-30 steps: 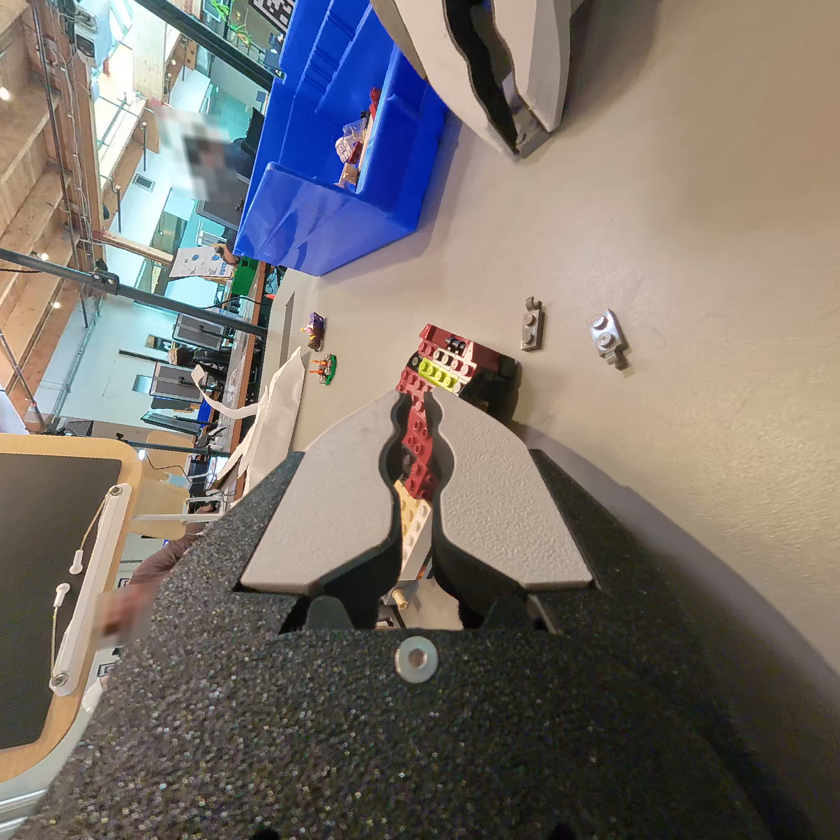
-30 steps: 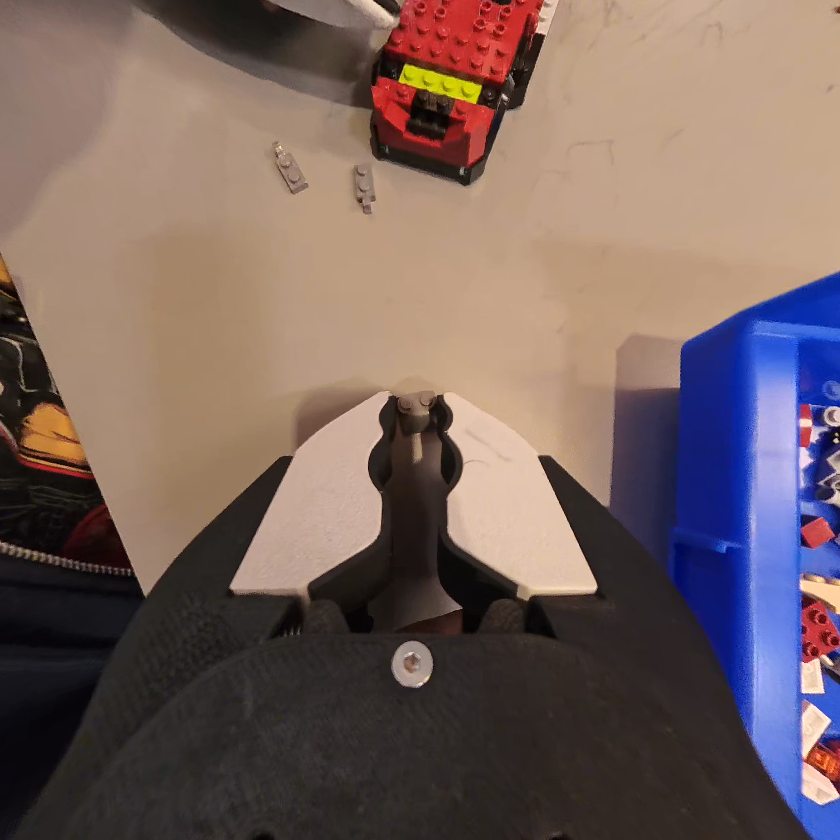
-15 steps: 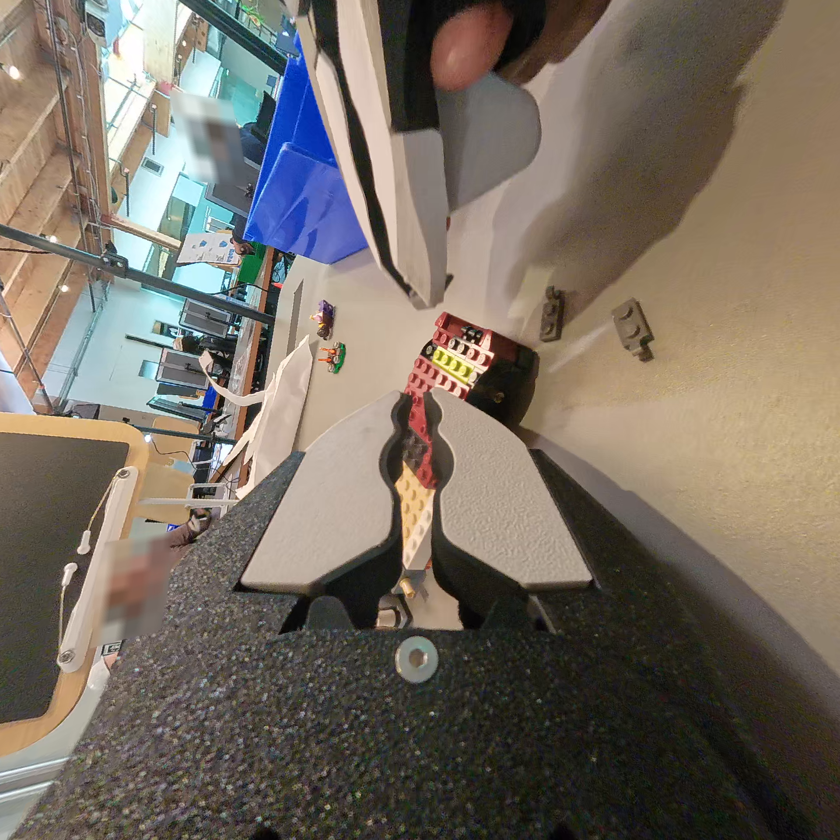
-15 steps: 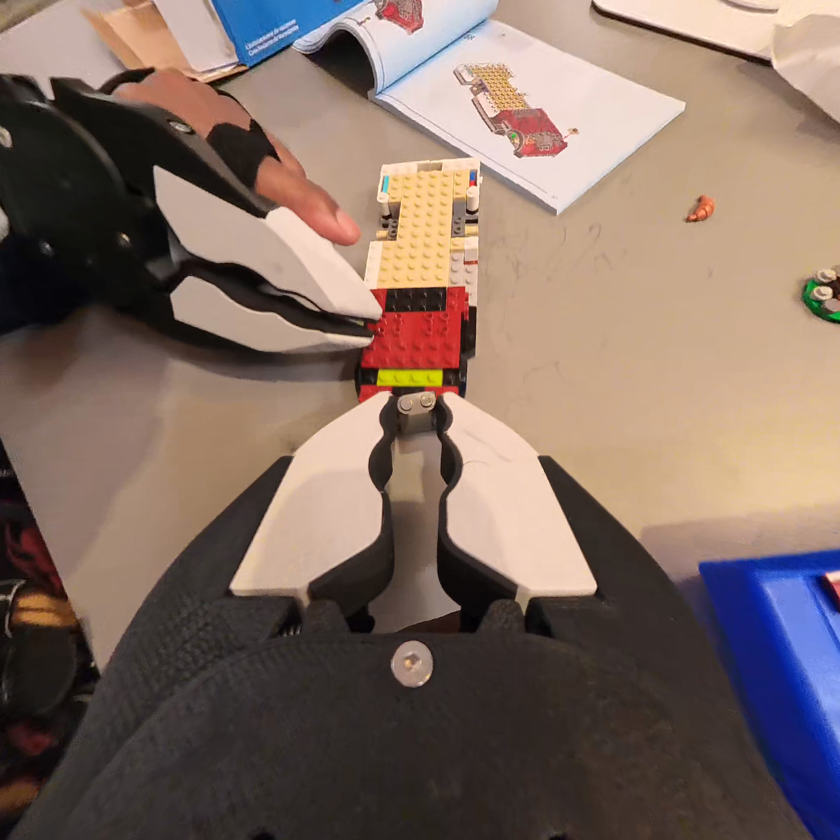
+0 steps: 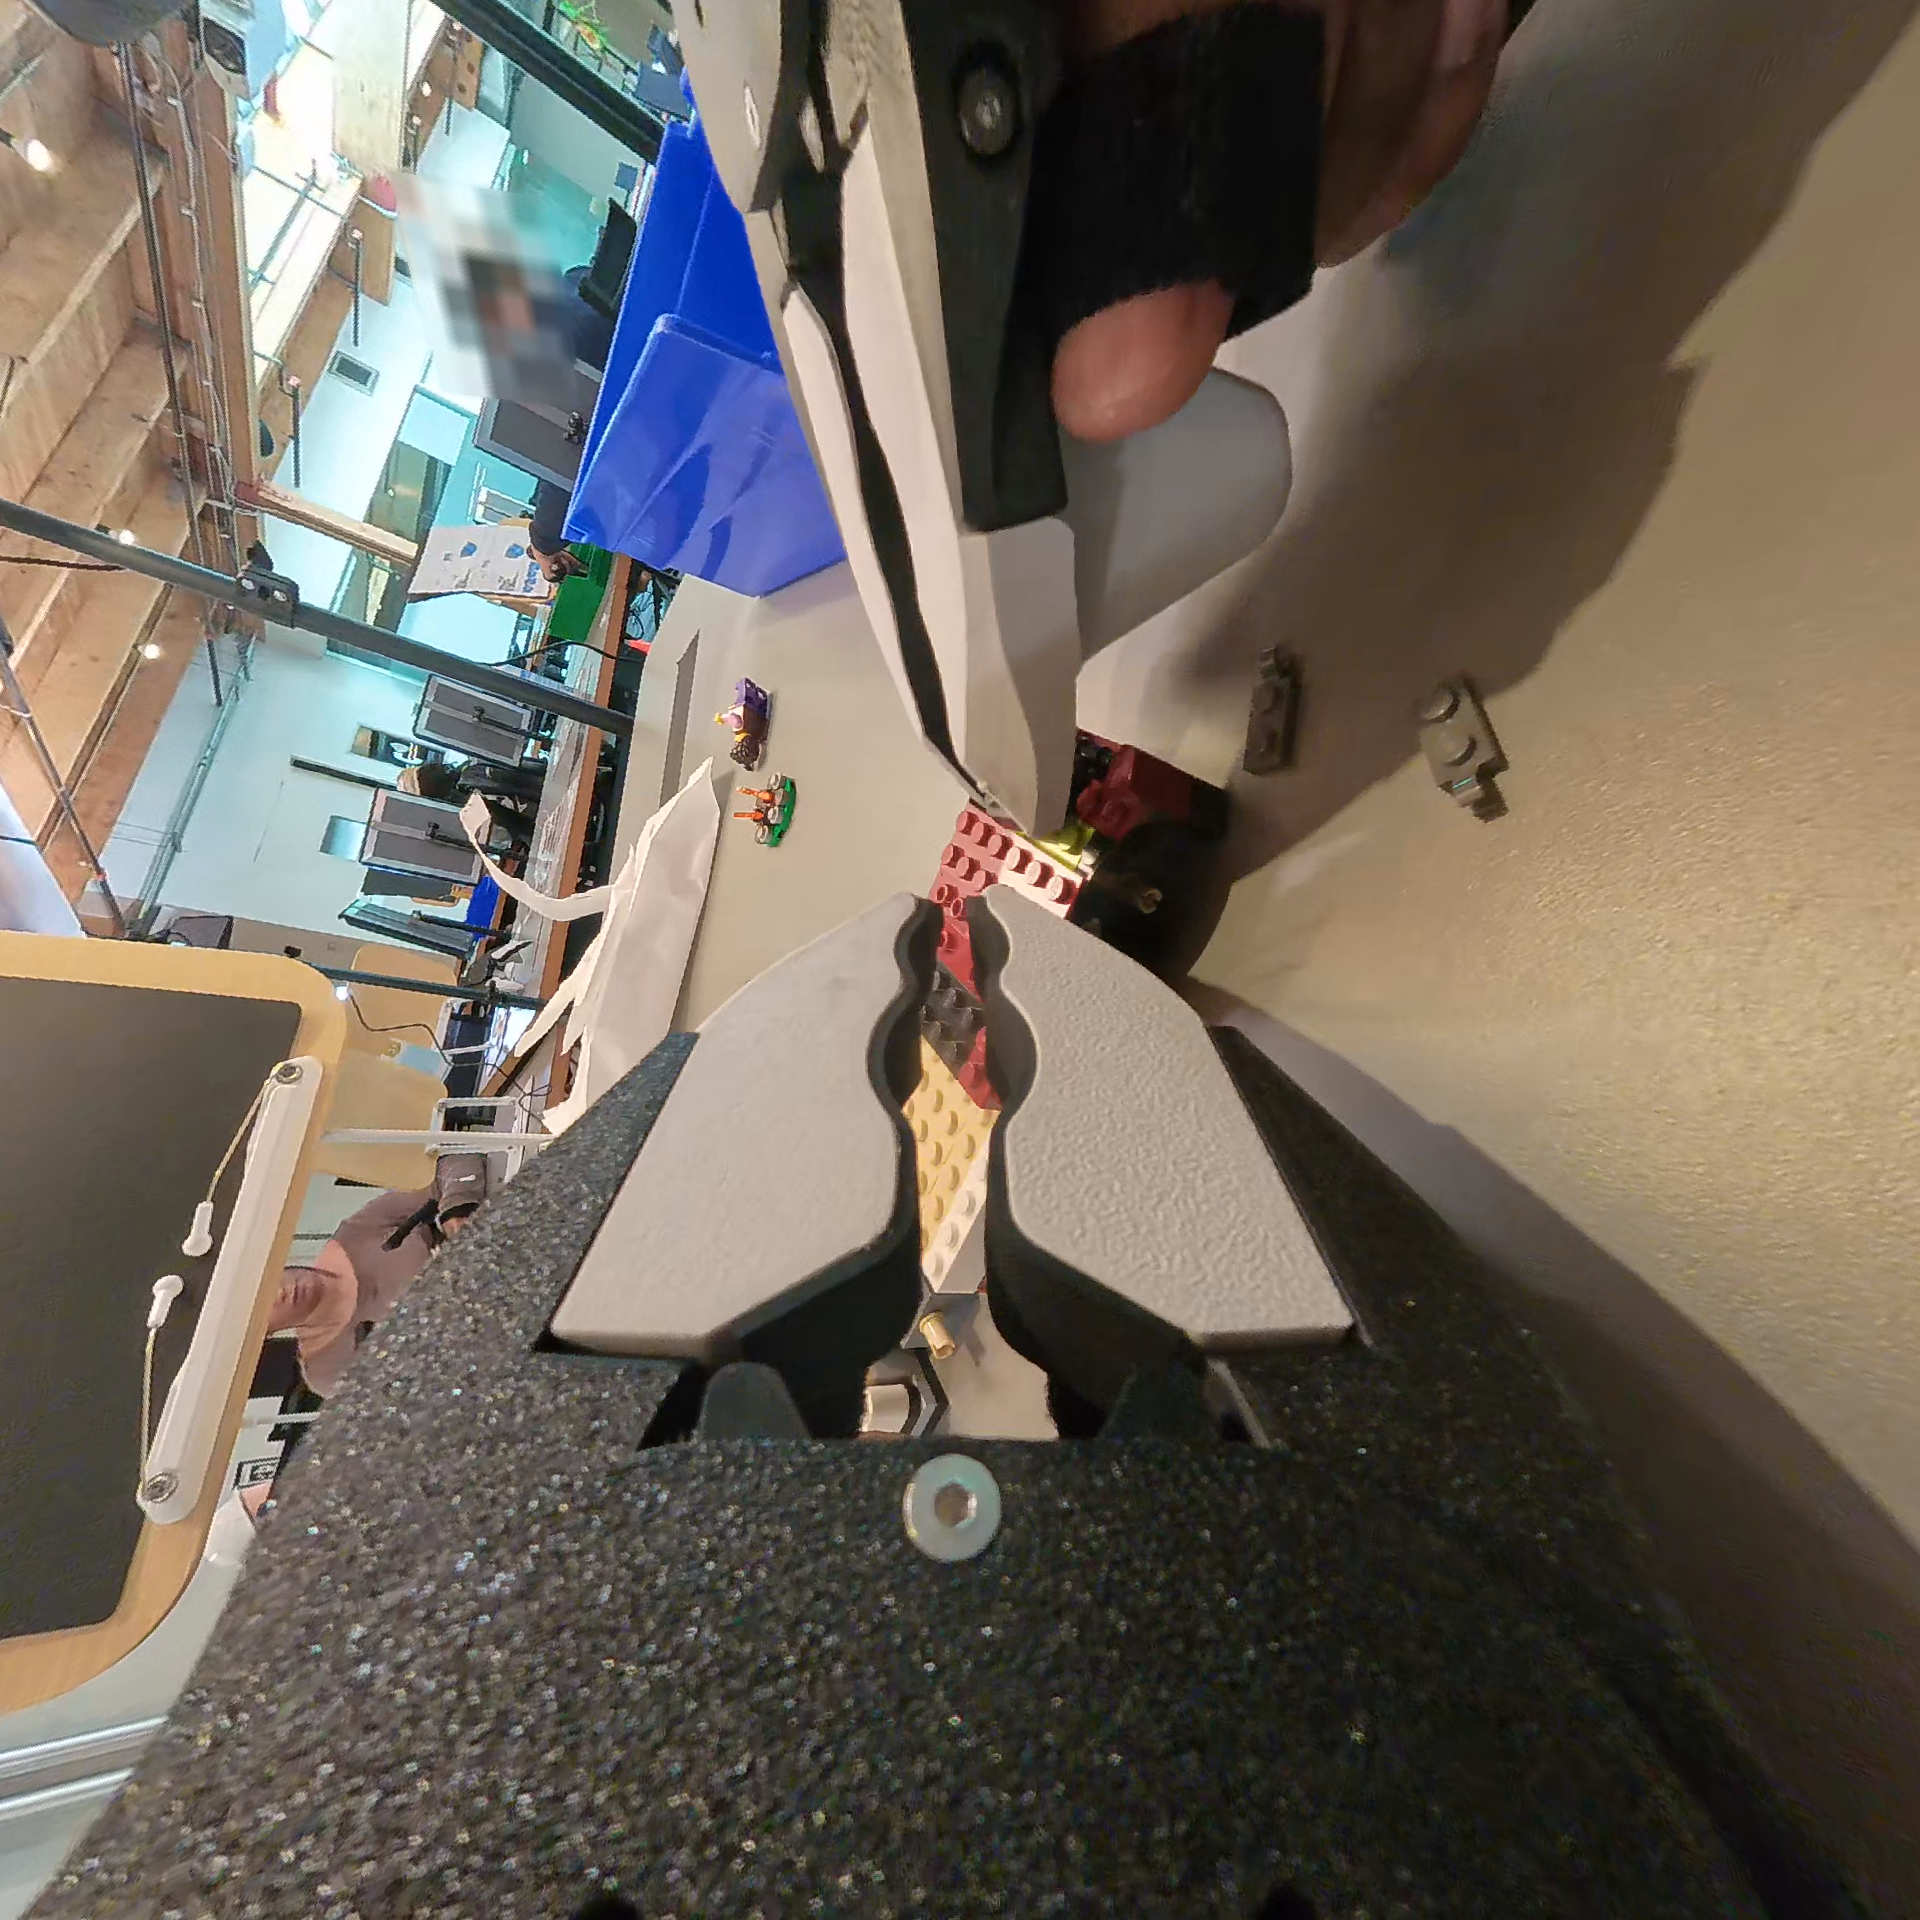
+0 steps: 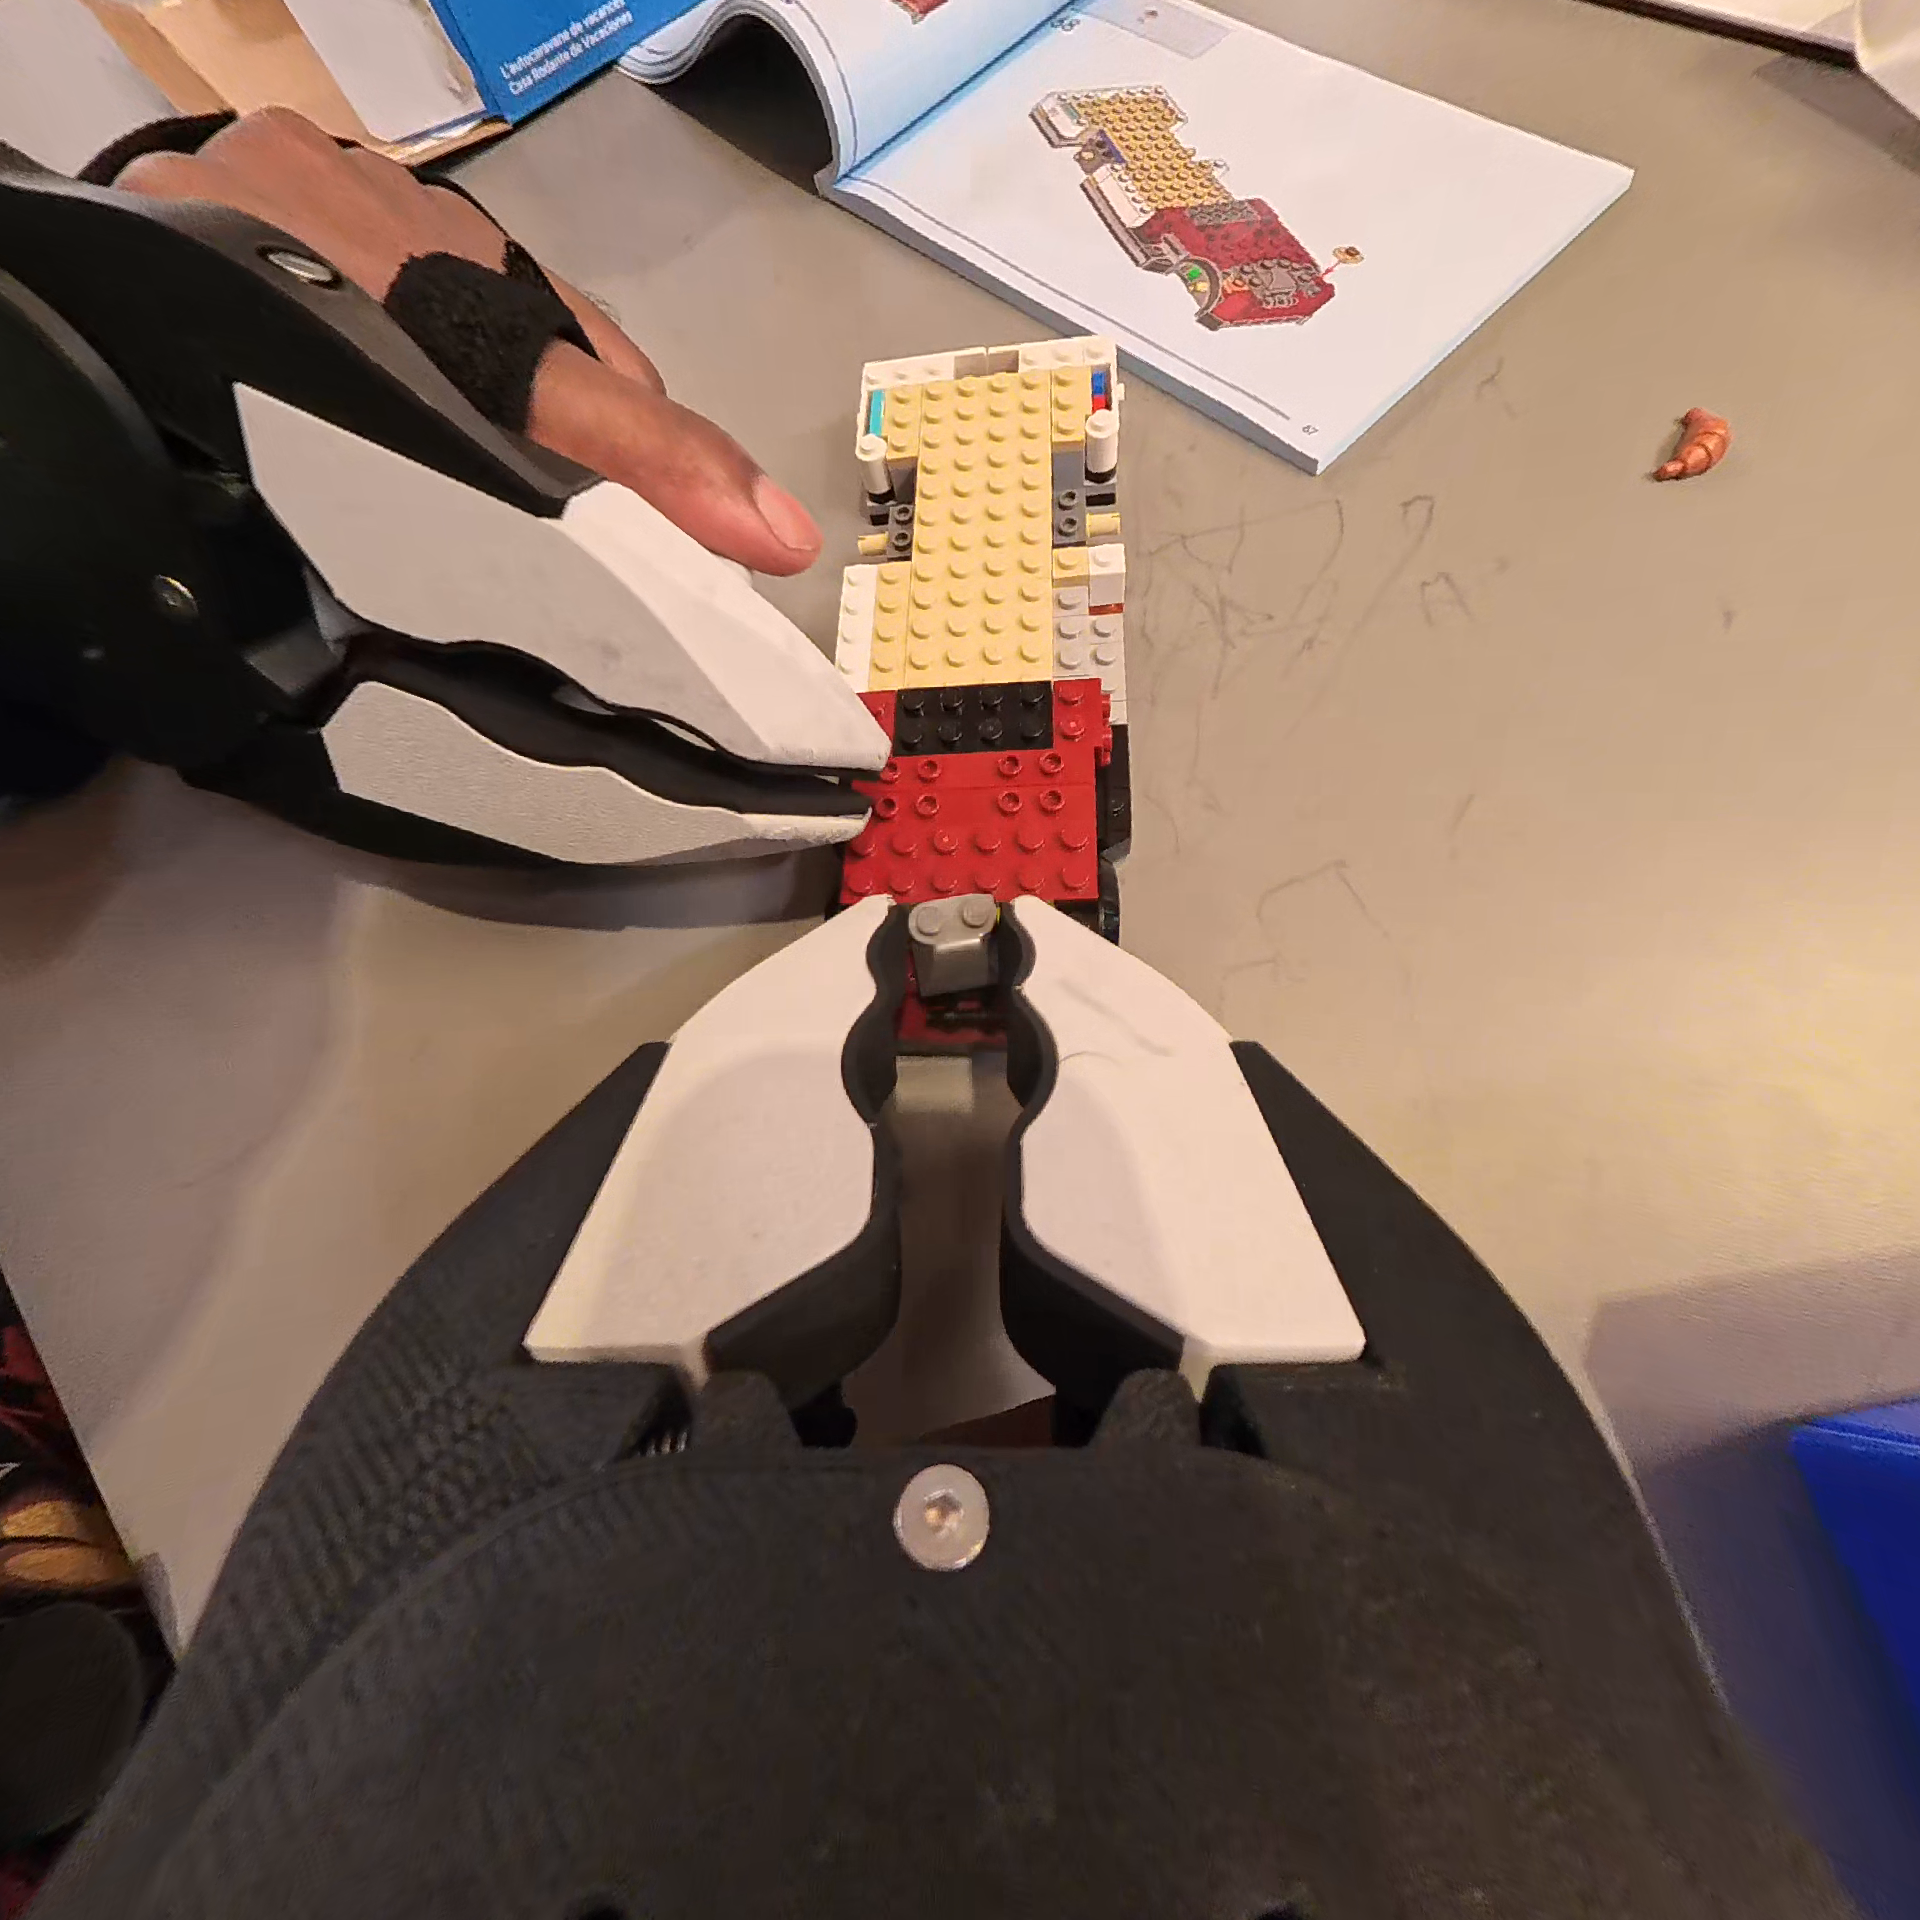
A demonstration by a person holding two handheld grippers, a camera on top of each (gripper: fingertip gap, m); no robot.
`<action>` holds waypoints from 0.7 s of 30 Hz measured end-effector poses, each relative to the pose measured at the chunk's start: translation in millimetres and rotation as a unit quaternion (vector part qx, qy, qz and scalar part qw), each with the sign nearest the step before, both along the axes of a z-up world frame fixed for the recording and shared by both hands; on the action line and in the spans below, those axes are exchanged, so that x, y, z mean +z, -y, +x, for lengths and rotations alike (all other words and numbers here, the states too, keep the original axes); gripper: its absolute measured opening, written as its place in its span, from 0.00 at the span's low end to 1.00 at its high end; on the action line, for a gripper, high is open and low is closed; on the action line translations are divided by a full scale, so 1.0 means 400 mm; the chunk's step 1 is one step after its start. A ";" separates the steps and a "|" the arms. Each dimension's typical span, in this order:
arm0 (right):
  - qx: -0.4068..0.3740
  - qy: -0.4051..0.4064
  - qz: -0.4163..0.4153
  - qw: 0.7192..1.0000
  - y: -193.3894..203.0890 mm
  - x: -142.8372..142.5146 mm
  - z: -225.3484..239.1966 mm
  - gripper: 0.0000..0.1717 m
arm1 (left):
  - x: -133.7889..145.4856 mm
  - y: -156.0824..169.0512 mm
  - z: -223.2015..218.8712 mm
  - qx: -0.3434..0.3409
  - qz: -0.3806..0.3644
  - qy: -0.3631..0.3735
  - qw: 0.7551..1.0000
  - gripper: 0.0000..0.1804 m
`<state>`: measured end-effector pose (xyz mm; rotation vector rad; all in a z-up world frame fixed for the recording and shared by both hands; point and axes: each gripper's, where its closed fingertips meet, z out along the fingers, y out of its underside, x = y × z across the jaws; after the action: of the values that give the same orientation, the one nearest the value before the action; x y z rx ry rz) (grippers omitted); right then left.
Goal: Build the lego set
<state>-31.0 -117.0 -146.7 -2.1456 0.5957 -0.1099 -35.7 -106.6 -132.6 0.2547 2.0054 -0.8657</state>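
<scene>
A brick vehicle (image 6: 987, 582) with a red front, a black strip and a tan and white rear lies on the grey table (image 6: 1455, 935). My left gripper (image 5: 951, 914) is shut on the vehicle's red side edge (image 5: 1013, 868). It also shows in the right wrist view (image 6: 868, 790), pinching that edge from the left. My right gripper (image 6: 948, 914) is shut on a small grey brick piece (image 6: 951, 945) and holds it at the vehicle's red front end. In the left wrist view the right gripper (image 5: 1013, 810) comes down from above onto the vehicle's front.
Two small grey pieces (image 5: 1273, 712) (image 5: 1460, 748) lie beside the vehicle's front. An open instruction booklet (image 6: 1247, 208) lies behind the vehicle. A blue bin (image 6: 1860, 1538) stands at the right. A small orange piece (image 6: 1694, 442), a green piece (image 5: 774, 810) and white paper (image 5: 644, 914) lie farther off. The grippers are tip to tip, or close to it.
My right gripper has carried the grey piece from over the bare table to the vehicle's red front end. My left gripper has kept its hold on the vehicle's side.
</scene>
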 end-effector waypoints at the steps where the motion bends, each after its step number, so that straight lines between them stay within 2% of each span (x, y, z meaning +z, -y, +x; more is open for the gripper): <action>1: -0.002 0.000 0.002 1.000 0.000 0.000 0.001 0.10 | -0.001 0.001 0.000 0.000 0.000 0.000 1.000 0.04; 21: -0.029 0.028 0.008 0.999 0.000 0.002 0.008 0.11 | 0.003 0.010 -0.004 -0.003 0.001 0.003 1.000 0.04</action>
<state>-27.7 -117.0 -145.8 -2.1028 0.6237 -0.1950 -37.3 -110.8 -131.3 0.2634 2.0004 -0.8662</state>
